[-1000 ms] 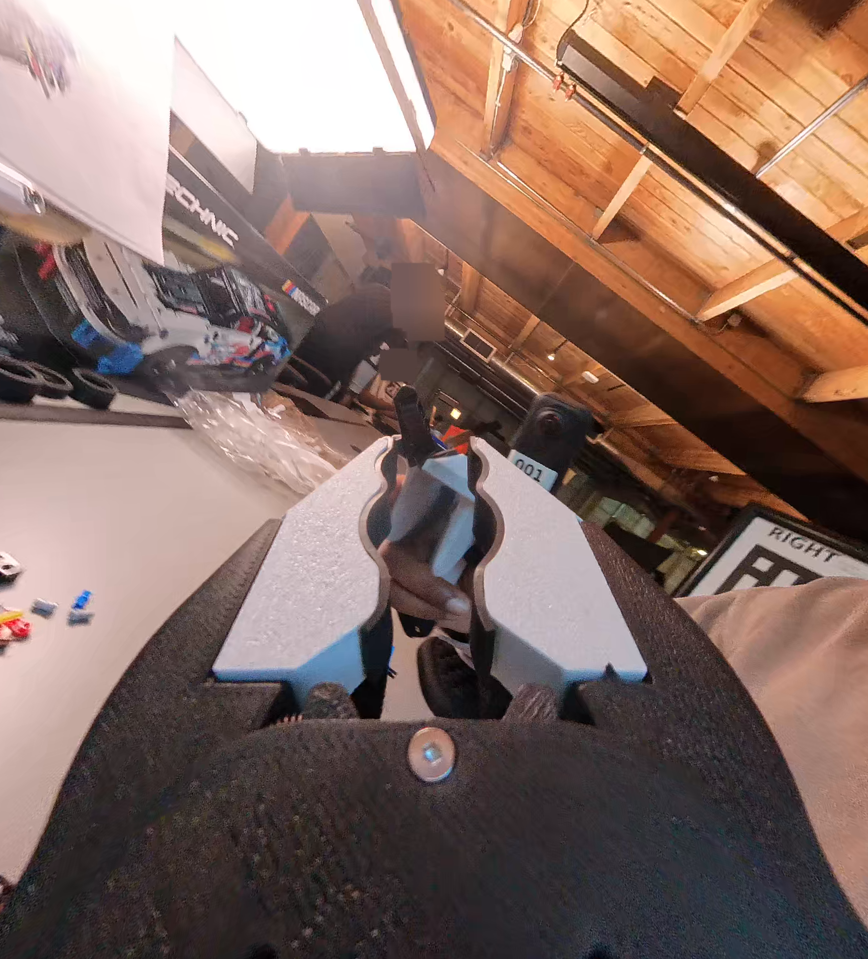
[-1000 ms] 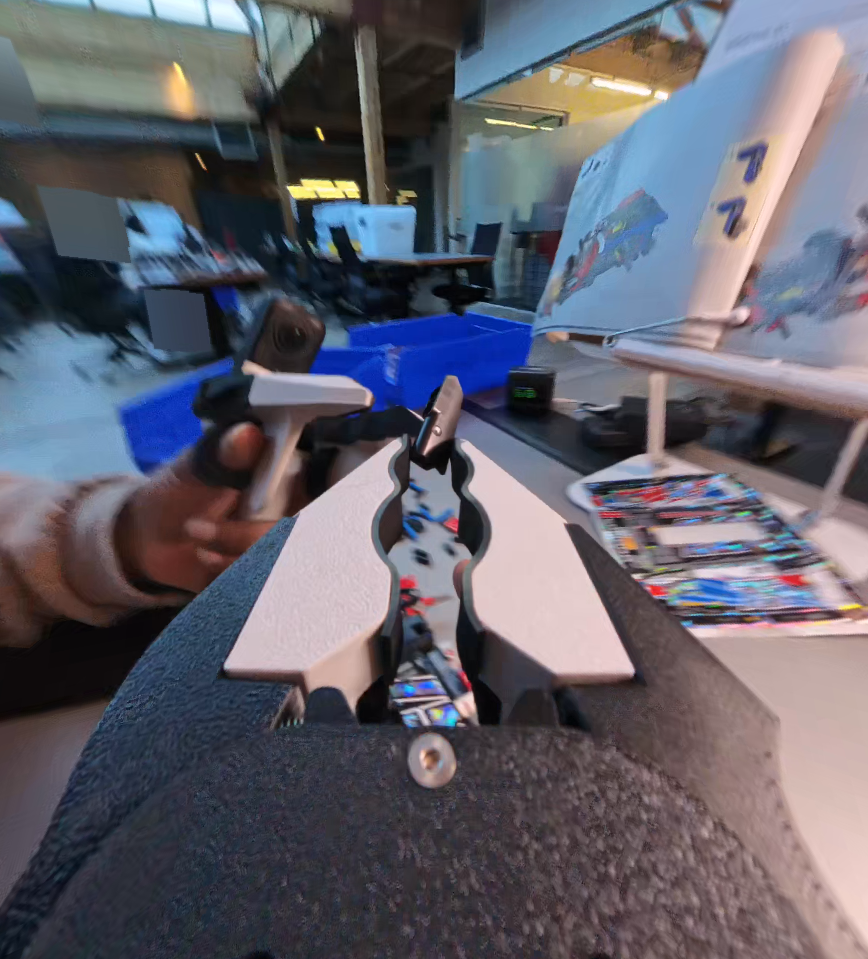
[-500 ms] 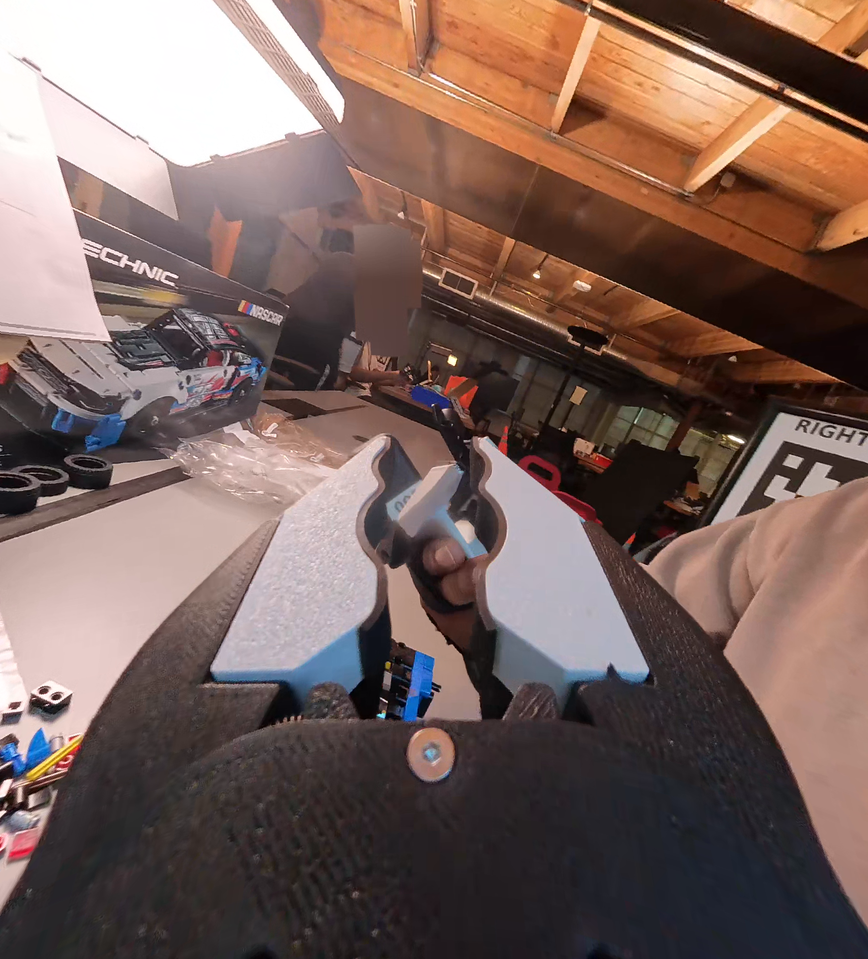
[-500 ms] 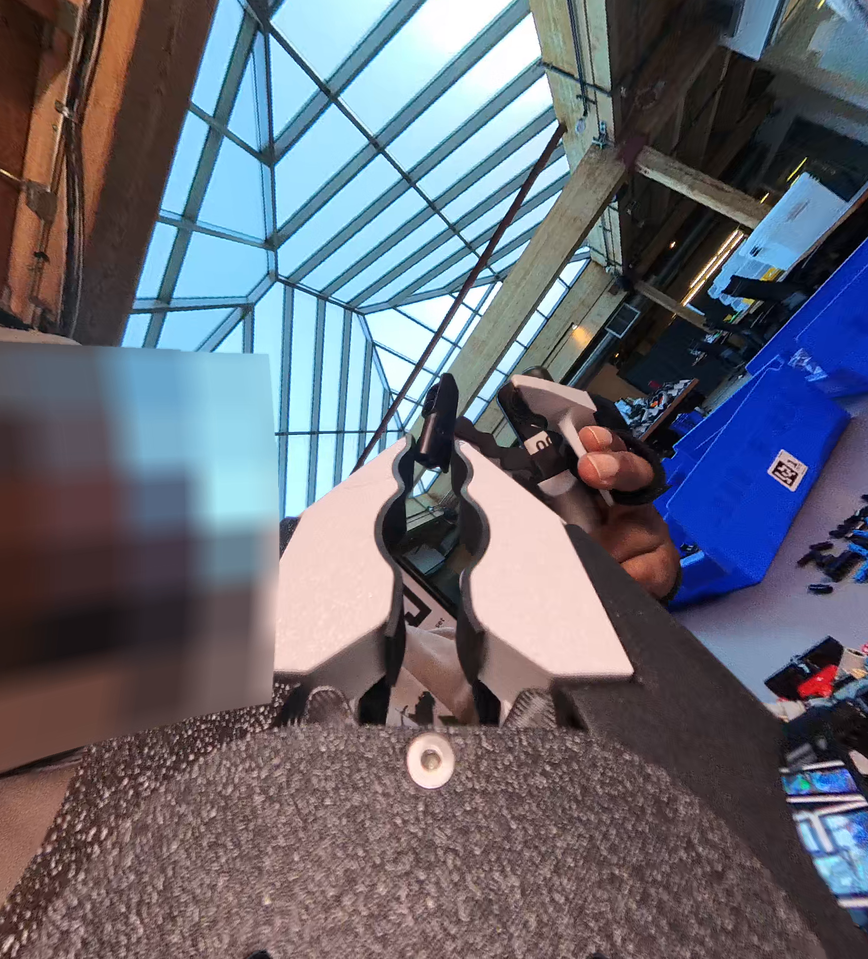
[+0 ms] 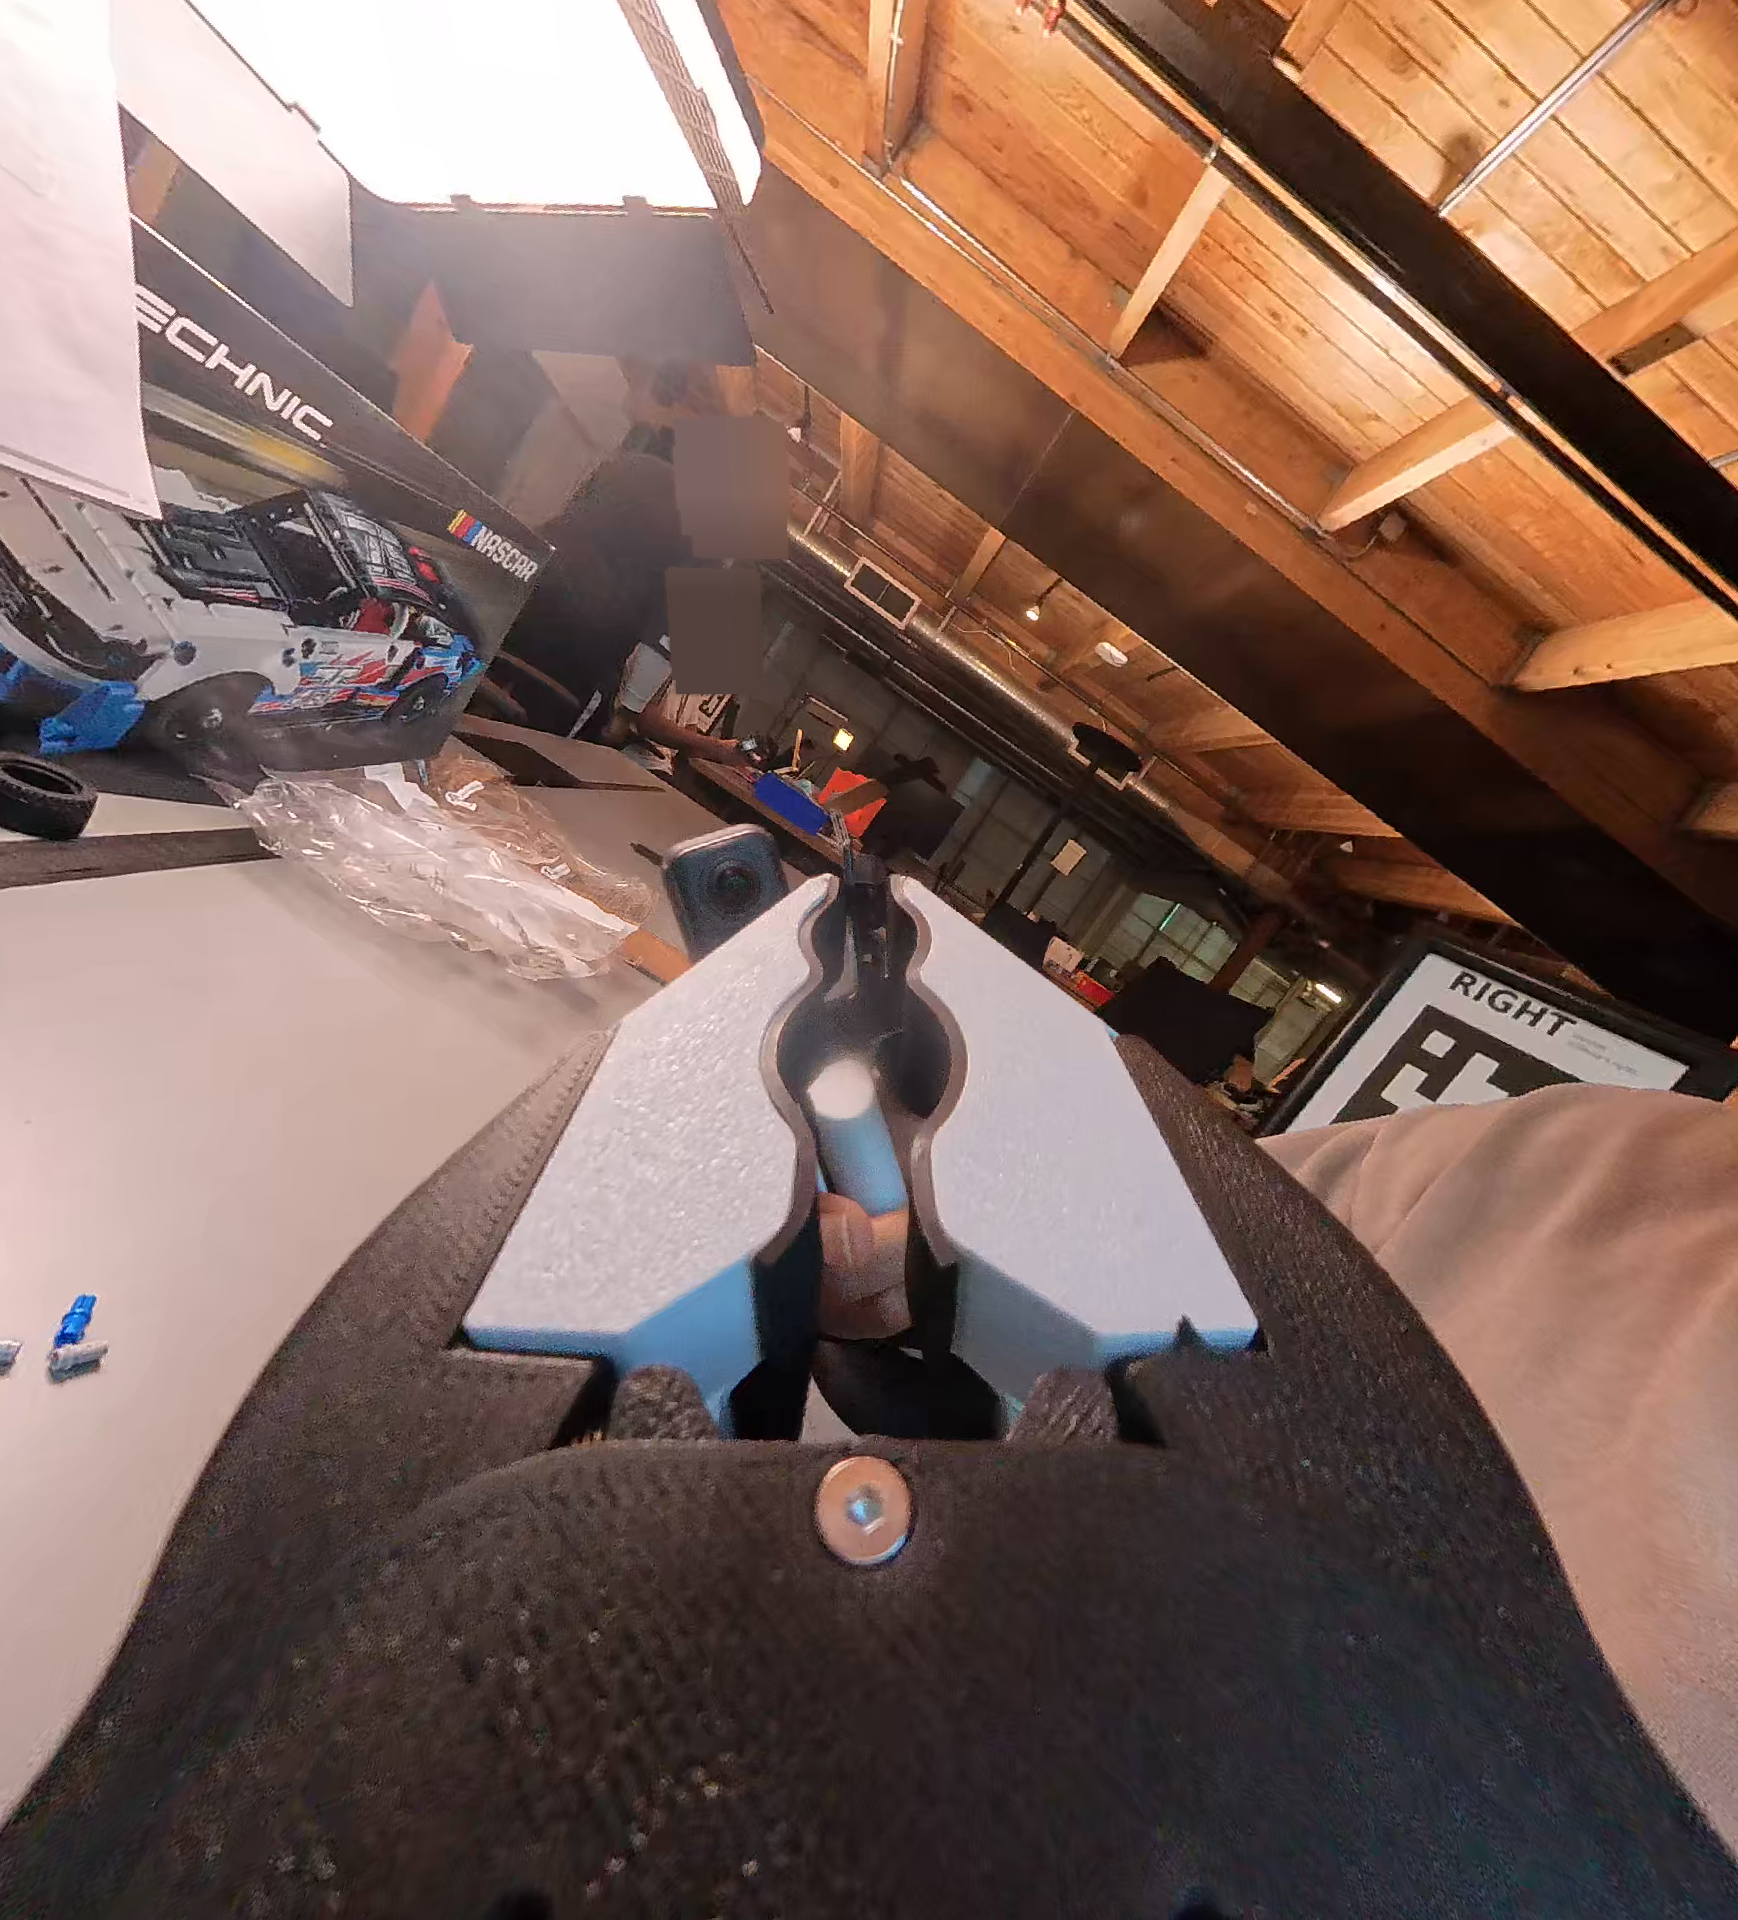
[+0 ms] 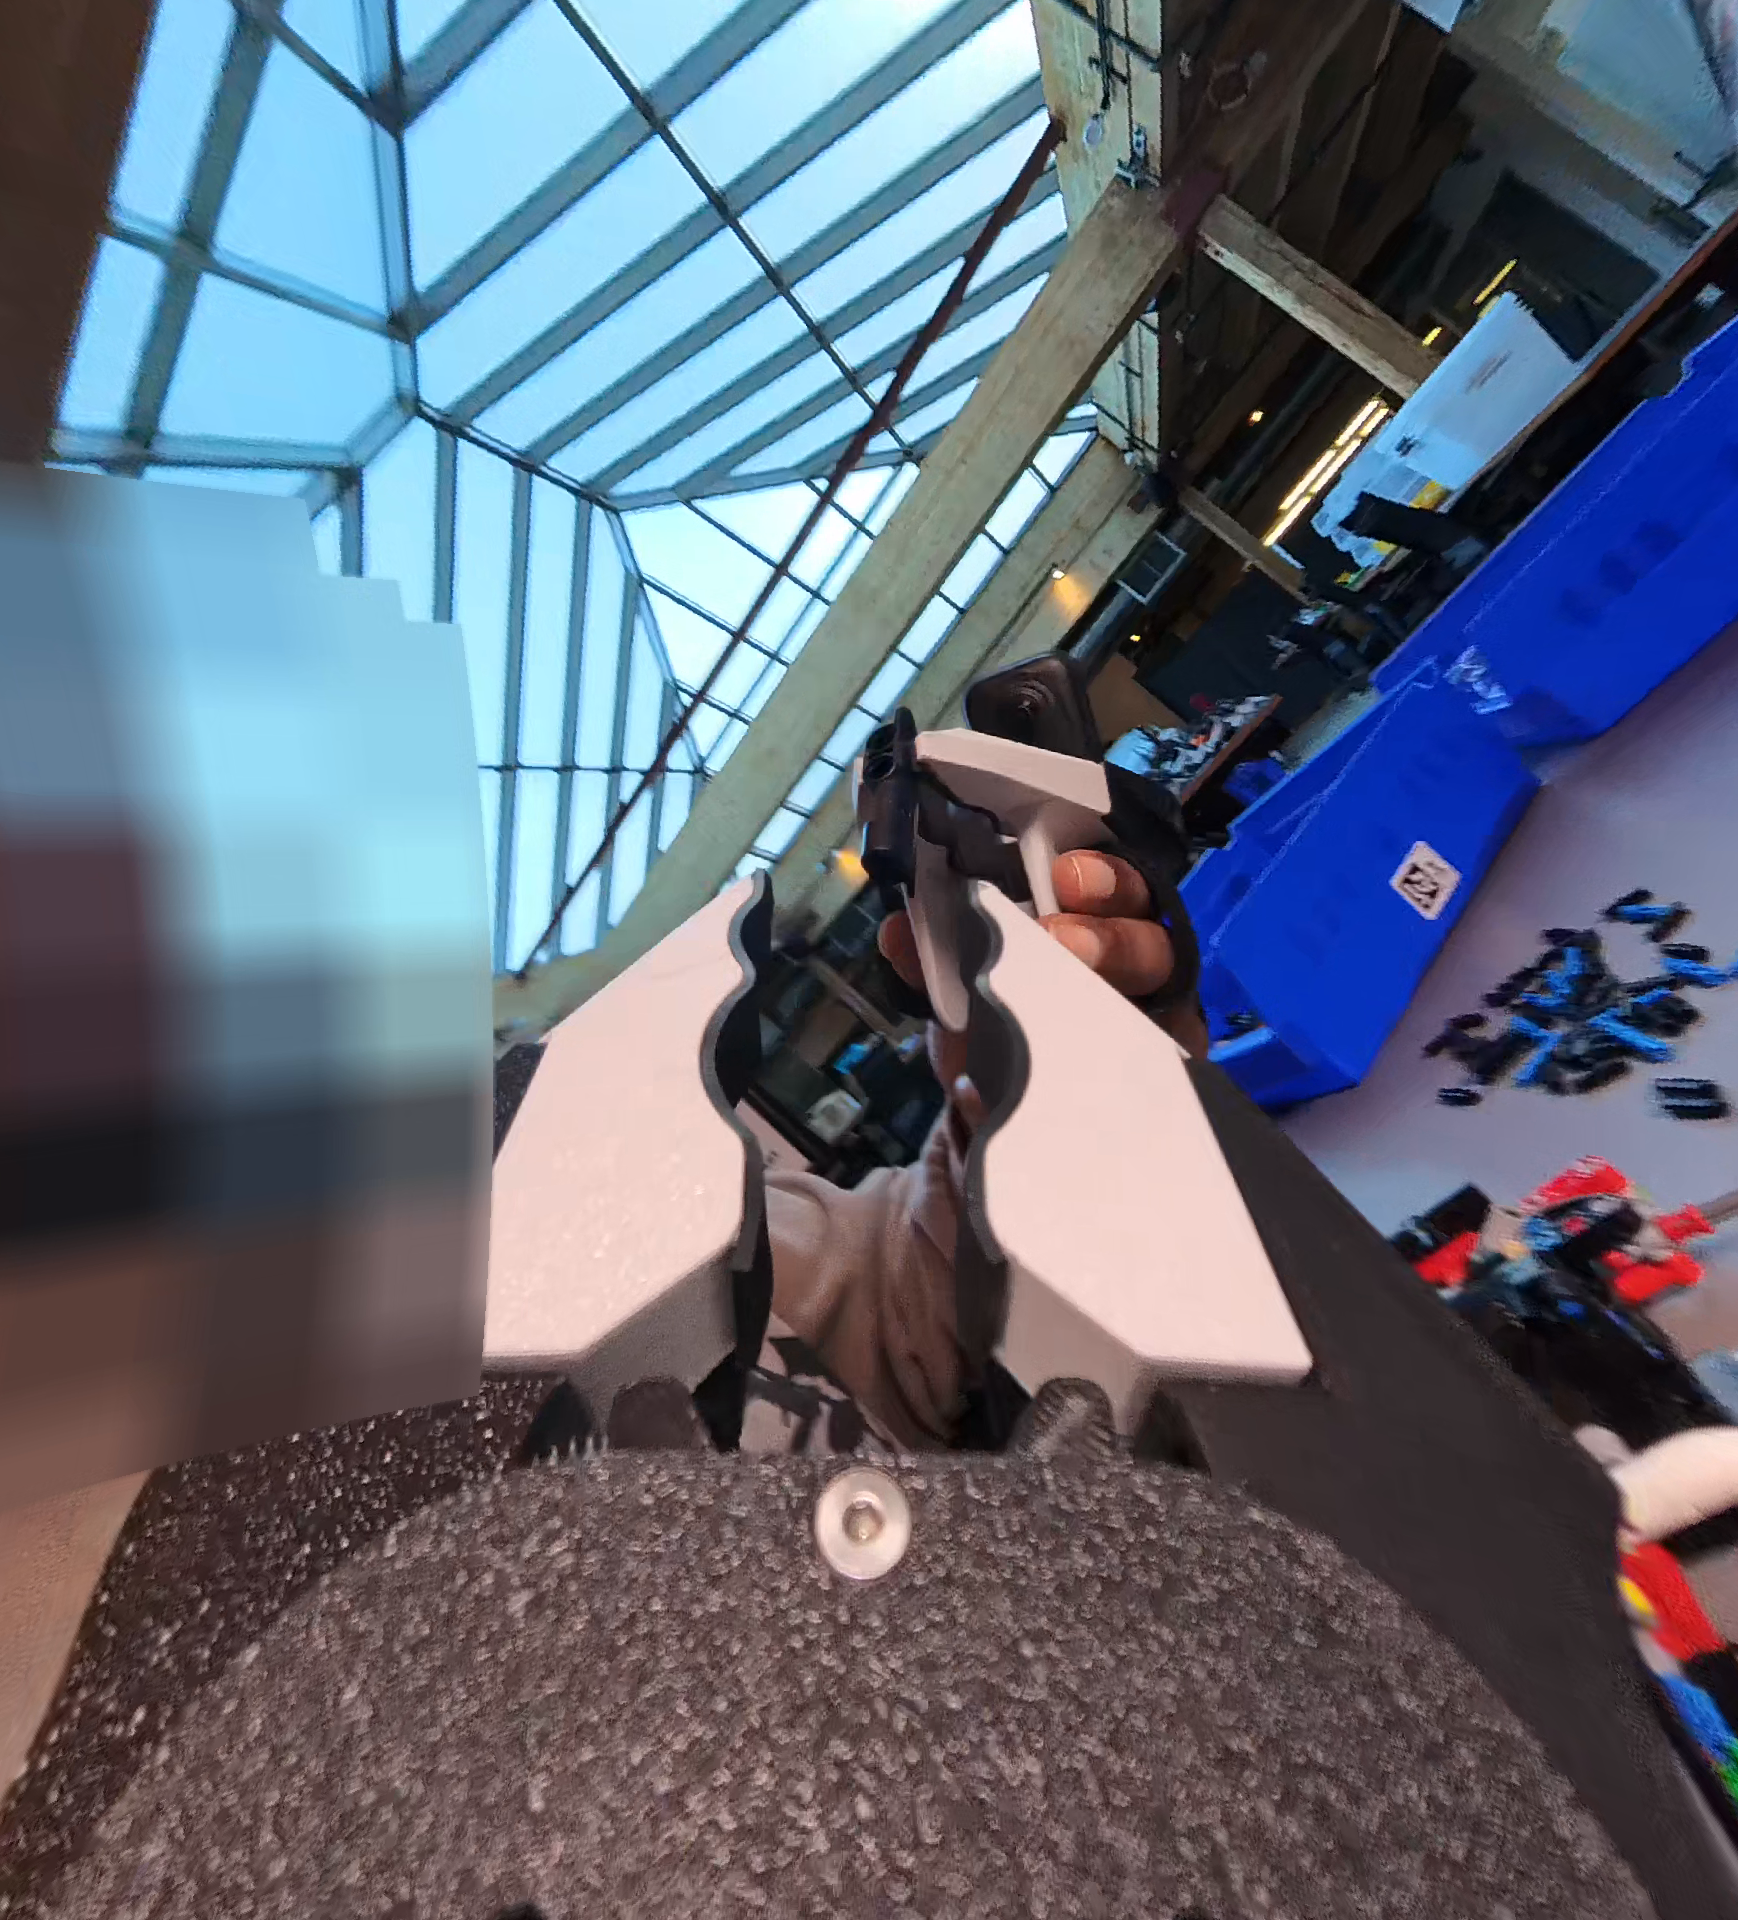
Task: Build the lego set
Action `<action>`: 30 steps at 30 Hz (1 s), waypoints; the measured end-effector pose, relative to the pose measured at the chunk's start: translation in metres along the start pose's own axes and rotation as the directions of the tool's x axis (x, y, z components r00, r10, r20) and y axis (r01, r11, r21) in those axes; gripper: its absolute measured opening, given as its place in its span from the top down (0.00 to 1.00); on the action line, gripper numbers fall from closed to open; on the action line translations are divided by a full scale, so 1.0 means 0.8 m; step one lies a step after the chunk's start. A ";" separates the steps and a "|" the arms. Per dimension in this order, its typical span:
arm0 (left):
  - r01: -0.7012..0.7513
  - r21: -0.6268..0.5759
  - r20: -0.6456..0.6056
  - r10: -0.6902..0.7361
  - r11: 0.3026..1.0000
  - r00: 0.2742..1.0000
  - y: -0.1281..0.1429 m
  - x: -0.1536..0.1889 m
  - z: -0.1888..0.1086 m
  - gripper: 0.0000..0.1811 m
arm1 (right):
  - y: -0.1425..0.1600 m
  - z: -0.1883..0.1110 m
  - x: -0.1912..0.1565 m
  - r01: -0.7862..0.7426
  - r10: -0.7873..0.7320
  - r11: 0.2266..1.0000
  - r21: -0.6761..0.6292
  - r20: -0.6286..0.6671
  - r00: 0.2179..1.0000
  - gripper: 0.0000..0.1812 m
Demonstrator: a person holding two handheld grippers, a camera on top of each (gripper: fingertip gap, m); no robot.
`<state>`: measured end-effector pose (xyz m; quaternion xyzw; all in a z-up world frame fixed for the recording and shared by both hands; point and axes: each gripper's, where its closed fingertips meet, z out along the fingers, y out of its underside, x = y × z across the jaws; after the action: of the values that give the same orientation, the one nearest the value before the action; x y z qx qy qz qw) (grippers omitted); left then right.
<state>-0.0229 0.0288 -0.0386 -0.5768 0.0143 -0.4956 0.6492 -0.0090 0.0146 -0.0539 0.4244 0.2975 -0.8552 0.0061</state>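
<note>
My left gripper (image 5: 866, 883) is shut on a small black Lego piece (image 5: 866, 902) at its fingertips and is raised above the grey table (image 5: 169, 1091). The right wrist view shows that gripper (image 6: 912, 821) farther off, gripping the black piece (image 6: 886, 810), a beam with holes at its top end. My right gripper (image 6: 870, 899) is open, its fingertips just short of the piece, with nothing between the jaws. A hand (image 6: 1104, 925) holds the left gripper's handle. The right gripper's camera (image 5: 730, 883) shows just left of my left fingertips.
The Lego set box (image 5: 221, 582), black tyres (image 5: 34, 795) and clear plastic bags (image 5: 429, 862) lie at the back of the table. Small loose pieces (image 5: 75, 1340) lie at the left. Blue bins (image 6: 1467, 831), a black-and-blue pile (image 6: 1592, 1018) and red pieces (image 6: 1592, 1236) are at the right.
My right gripper has opened and let go of the black piece, which stays in the left gripper. Both views have tilted up toward the ceiling.
</note>
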 end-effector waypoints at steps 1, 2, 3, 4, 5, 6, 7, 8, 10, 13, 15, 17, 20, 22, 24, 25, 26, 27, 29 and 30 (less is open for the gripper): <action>0.013 0.003 0.001 -0.013 1.000 1.000 0.000 -0.002 -0.001 0.98 | 0.002 -0.002 0.005 0.071 -0.072 0.997 -0.031 -0.047 0.996 0.82; 0.019 0.005 0.004 -0.019 1.000 1.000 0.000 -0.003 -0.002 0.98 | 0.002 -0.004 0.010 0.147 -0.152 0.988 -0.055 -0.094 0.984 0.82; 0.020 0.005 0.007 -0.020 1.000 1.000 0.000 -0.004 -0.003 0.98 | 0.002 -0.005 0.012 0.215 -0.223 0.974 -0.079 -0.130 0.966 0.83; 0.019 -0.002 0.008 -0.019 1.000 1.000 0.002 -0.005 -0.003 0.98 | 0.001 -0.006 0.013 0.269 -0.282 0.958 -0.103 -0.157 0.946 0.83; 0.015 -0.006 0.010 -0.015 1.000 1.000 0.003 -0.006 -0.002 0.98 | 0.000 -0.007 0.014 0.315 -0.333 0.941 -0.122 -0.182 0.925 0.83; 0.009 -0.009 0.010 -0.009 1.000 1.000 0.004 -0.005 -0.002 0.98 | -0.003 -0.008 0.014 0.356 -0.377 0.925 -0.133 -0.203 0.904 0.84; 0.005 -0.015 0.010 -0.005 1.000 1.000 0.005 -0.005 -0.001 0.98 | -0.005 -0.009 0.014 0.389 -0.412 0.910 -0.142 -0.220 0.884 0.85; -0.002 -0.020 0.013 0.002 1.000 1.000 0.007 -0.005 -0.001 0.98 | -0.007 -0.011 0.014 0.414 -0.439 0.898 -0.151 -0.234 0.867 0.85; -0.021 -0.029 0.017 0.021 0.999 1.000 0.011 -0.004 0.000 0.98 | -0.007 -0.012 0.012 0.454 -0.483 0.875 -0.168 -0.244 0.841 0.89; -0.045 -0.041 0.027 0.046 0.998 0.999 0.017 -0.004 0.001 0.98 | -0.005 -0.014 0.014 0.526 -0.574 0.818 -0.231 -0.270 0.773 0.97; -0.052 -0.042 0.021 0.052 0.998 0.998 0.019 -0.002 0.001 0.98 | -0.003 -0.015 0.013 0.549 -0.605 0.795 -0.259 -0.271 0.749 0.98; -0.078 -0.057 0.030 0.080 0.995 0.996 0.024 -0.002 0.001 0.98 | -0.001 -0.019 0.013 0.557 -0.624 0.779 -0.289 -0.268 0.734 0.97; -0.173 -0.088 0.067 0.179 0.981 0.982 0.029 -0.003 -0.005 0.94 | -0.001 -0.030 0.009 0.561 -0.648 0.756 -0.338 -0.259 0.716 0.98; -0.248 -0.108 0.112 0.259 0.963 0.959 0.027 -0.006 -0.021 0.92 | -0.008 -0.052 0.008 0.559 -0.675 0.730 -0.393 -0.292 0.677 0.97; -0.314 -0.132 0.174 0.334 0.940 0.926 0.021 -0.009 -0.046 0.91 | -0.018 -0.094 0.019 0.521 -0.694 0.715 -0.466 -0.384 0.609 0.98; -0.351 -0.147 0.218 0.376 0.925 0.900 0.017 -0.013 -0.062 0.91 | -0.020 -0.123 0.030 0.474 -0.696 0.714 -0.516 -0.442 0.566 0.97; -0.386 -0.164 0.267 0.418 0.908 0.868 0.014 -0.018 -0.080 0.91 | -0.017 -0.155 0.040 0.409 -0.689 0.717 -0.564 -0.491 0.532 0.97; -0.417 -0.185 0.317 0.456 0.890 0.832 0.013 -0.023 -0.098 0.91 | -0.013 -0.188 0.049 0.338 -0.677 0.726 -0.599 -0.539 0.501 0.98; -0.458 -0.243 0.402 0.518 0.855 0.755 0.016 -0.035 -0.131 0.91 | 0.004 -0.247 0.061 0.183 -0.639 0.747 -0.639 -0.613 0.465 0.97; -0.465 -0.268 0.436 0.537 0.844 0.723 0.020 -0.040 -0.145 0.91 | 0.014 -0.271 0.063 0.119 -0.624 0.750 -0.650 -0.637 0.453 0.97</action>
<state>-0.0976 -0.0377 -0.1075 -0.7021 0.0379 -0.1345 0.6982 0.1179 0.1289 -0.1968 0.6752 0.5707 -0.4137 -0.2173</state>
